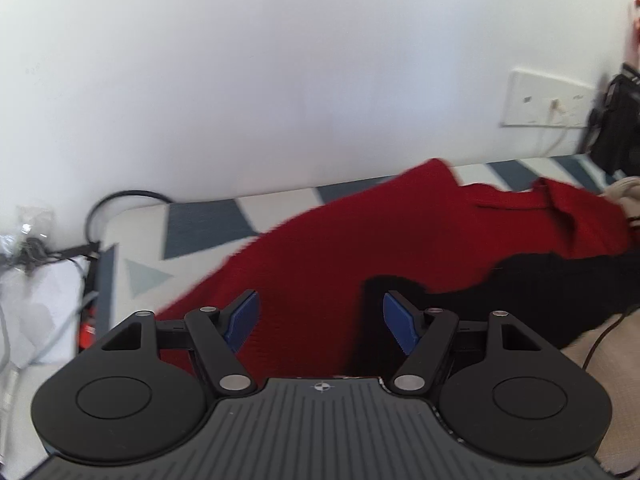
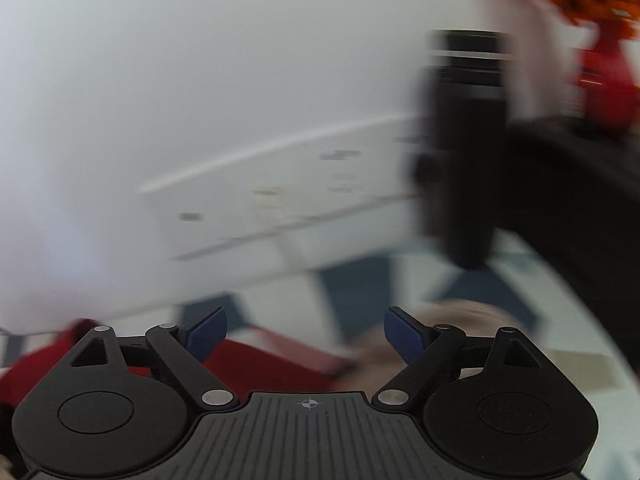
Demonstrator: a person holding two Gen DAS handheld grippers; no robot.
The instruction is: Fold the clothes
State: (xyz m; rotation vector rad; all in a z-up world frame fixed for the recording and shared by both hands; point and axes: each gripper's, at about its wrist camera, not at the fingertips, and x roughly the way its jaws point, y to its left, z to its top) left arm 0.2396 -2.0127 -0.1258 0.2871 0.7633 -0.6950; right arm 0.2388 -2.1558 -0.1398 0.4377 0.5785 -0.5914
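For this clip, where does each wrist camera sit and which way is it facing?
Left wrist: sits behind the open left gripper, looking over a red garment and a black garment on a patterned cover toward a white wall; only its own jaws show.
Right wrist: sits behind the open right gripper, blurred, facing the wall and a black object; only its own jaws show.
Shared: red garment, patterned cover, white wall plate.

Both wrist cams look low & close toward the wall, sharing red garment (image 1: 320, 248) & patterned bedsheet (image 1: 200, 224).
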